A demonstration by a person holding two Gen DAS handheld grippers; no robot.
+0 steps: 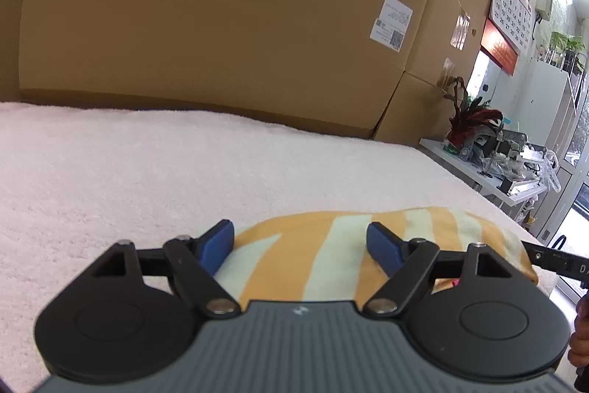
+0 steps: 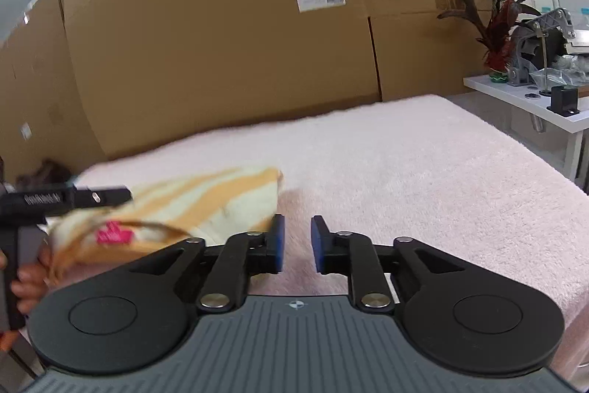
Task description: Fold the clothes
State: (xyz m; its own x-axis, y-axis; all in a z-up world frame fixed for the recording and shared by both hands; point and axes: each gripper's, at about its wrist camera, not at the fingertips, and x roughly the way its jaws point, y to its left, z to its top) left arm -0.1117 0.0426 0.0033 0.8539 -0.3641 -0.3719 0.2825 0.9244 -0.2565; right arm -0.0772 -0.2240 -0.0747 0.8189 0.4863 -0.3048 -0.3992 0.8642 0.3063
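Observation:
An orange and cream striped garment (image 1: 331, 249) lies folded on the pale pink towel-covered bed (image 1: 147, 164). My left gripper (image 1: 300, 244) hovers over its near edge, its blue pads wide apart, and nothing is pinched. In the right wrist view the same garment (image 2: 191, 205) sits to the left, blurred, with a pink tag showing. My right gripper (image 2: 297, 244) stands to its right over bare towel, with a narrow gap between its pads and nothing in it. The left gripper's black body (image 2: 55, 199) and a hand (image 2: 29, 282) show at the left edge.
Large cardboard boxes (image 1: 221, 17) stand as a wall behind the bed. A white side table (image 2: 533, 102) with a red-leaved plant (image 2: 497, 35) and grey hardware stands to the right of the bed. The bed's right edge (image 2: 552, 179) drops off near it.

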